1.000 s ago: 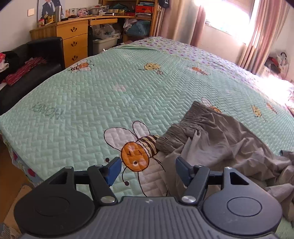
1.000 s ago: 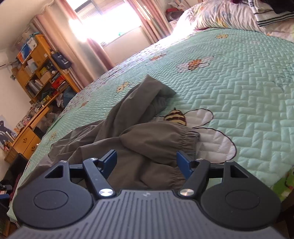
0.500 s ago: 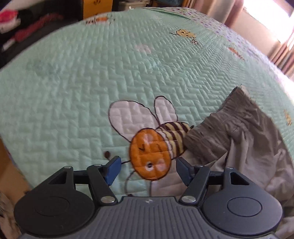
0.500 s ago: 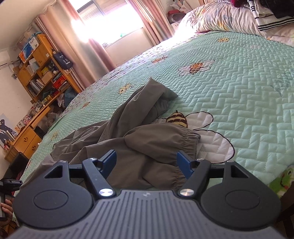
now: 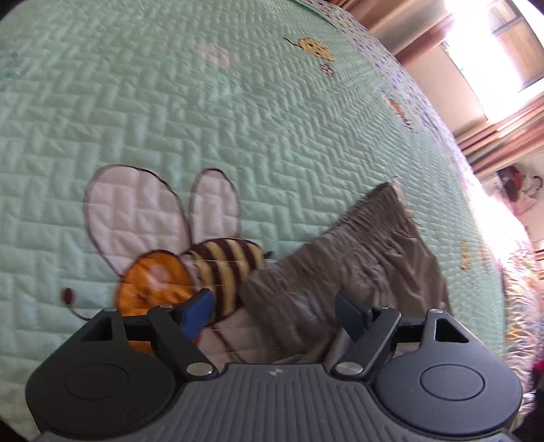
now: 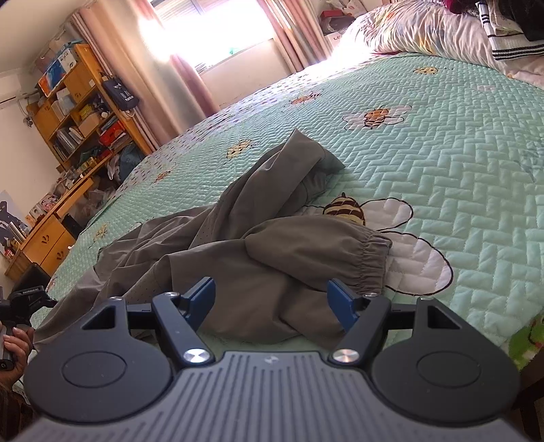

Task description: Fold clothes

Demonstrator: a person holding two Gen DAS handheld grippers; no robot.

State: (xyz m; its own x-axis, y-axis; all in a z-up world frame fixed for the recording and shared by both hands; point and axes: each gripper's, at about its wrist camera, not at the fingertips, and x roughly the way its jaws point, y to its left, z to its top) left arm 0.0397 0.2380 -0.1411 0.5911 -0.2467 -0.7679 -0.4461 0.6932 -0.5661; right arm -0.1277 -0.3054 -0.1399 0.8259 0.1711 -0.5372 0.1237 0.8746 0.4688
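Crumpled grey trousers (image 6: pixel 258 238) lie on a mint-green quilted bedspread (image 6: pixel 476 170) with bee pictures. In the left wrist view their gathered waistband (image 5: pixel 346 244) lies just ahead of my left gripper (image 5: pixel 273 309). That gripper hangs over the waistband's near corner, its jaws still opening, the blue pads off the cloth. In the right wrist view a leg with an elastic cuff (image 6: pixel 370 258) lies ahead of my right gripper (image 6: pixel 270 302). It stands open above the grey cloth, gripping nothing.
Wooden shelves and a desk (image 6: pixel 74 119) stand beyond the bed's far side, with pink curtains (image 6: pixel 190 78) by a bright window. Pillows and folded bedding (image 6: pixel 442 30) lie at the head of the bed. A person's hand holding a dark device (image 6: pixel 15 326) shows at the left edge.
My left gripper dropped and tilted down toward the waistband, rolling so the room left view, and its jaws spread wider. The right gripper stayed almost still.
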